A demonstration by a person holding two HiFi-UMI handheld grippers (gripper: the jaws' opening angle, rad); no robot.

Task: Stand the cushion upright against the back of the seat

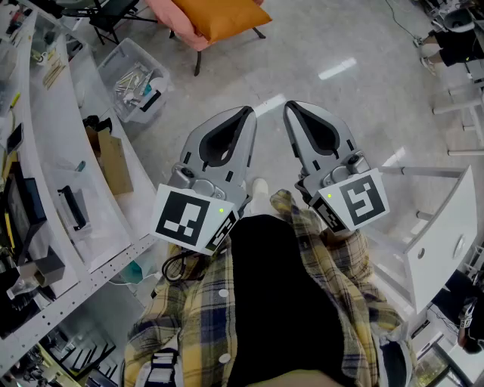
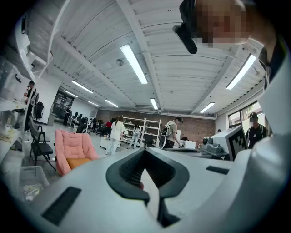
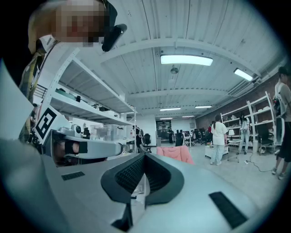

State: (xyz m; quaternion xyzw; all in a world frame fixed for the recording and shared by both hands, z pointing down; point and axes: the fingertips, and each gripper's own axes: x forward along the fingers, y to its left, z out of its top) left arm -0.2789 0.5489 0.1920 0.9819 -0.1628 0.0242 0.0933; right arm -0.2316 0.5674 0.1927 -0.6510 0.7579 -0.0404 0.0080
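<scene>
The orange cushion lies flat on the seat of a pink padded chair at the far end of the floor. In the left gripper view the chair stands far off at the left, with the cushion on its seat. The right gripper view shows only the chair's pink back. My left gripper and right gripper are held side by side close to my body, level and well short of the chair. Both are shut with nothing between the jaws.
A clear plastic bin of odds and ends sits on the floor left of the path to the chair. White shelving with a brown paper bag runs along the left. A white stand is at the right. People stand far off.
</scene>
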